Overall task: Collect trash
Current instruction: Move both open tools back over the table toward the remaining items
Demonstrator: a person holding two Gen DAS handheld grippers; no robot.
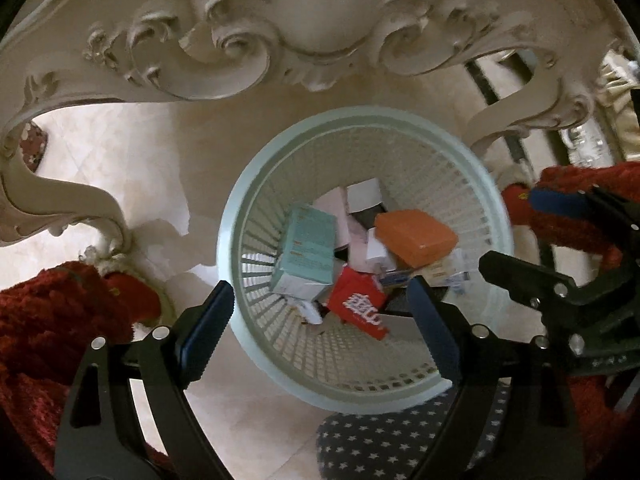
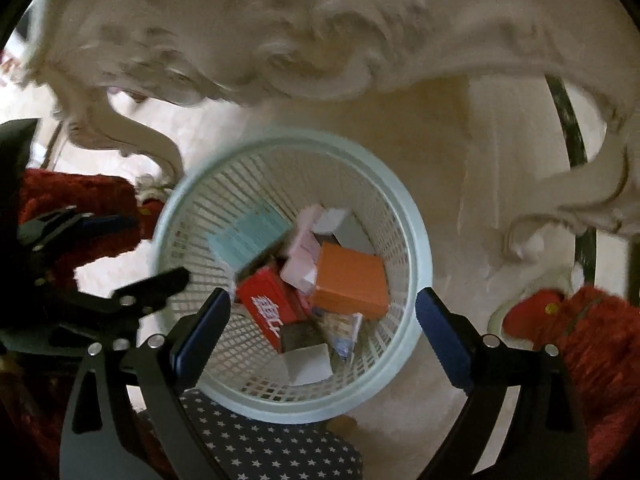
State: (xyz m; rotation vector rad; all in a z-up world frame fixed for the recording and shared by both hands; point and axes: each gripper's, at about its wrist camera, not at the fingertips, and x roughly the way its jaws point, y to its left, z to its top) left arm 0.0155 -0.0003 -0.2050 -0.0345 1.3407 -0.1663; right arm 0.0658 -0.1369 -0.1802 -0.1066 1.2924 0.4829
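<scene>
Left wrist view looked almost straight down into the pale blue basket [image 1: 240,216], which stood on the cream floor just in front of the carved table [image 1: 320,20]. The left gripper [image 1: 320,328] hung over the near rim with its jaws spread wide and nothing between the blue pads. The right gripper [image 2: 322,332] hovered over the same opening, its jaws equally wide and empty.

The collected trash lay at the bottom of the basket, directly beneath both tools and below their fingertips: a red box [image 1: 358,306], a teal box [image 1: 308,256], an orange box [image 1: 416,238] and white cartons [image 1: 364,194]. The red box sat nearest the left gripper, its long axis slanting from upper left to lower right in that view, printed face up. The orange box lay closer under the right gripper [image 1: 520,284], tilted, its long side running across the basket. The teal box leaned against the left wall, long axis roughly up and down the picture.

With both tools empty above the basket, I judged the drop done; any further trash lay outside these views, so the next move would probably be away from the basket
</scene>
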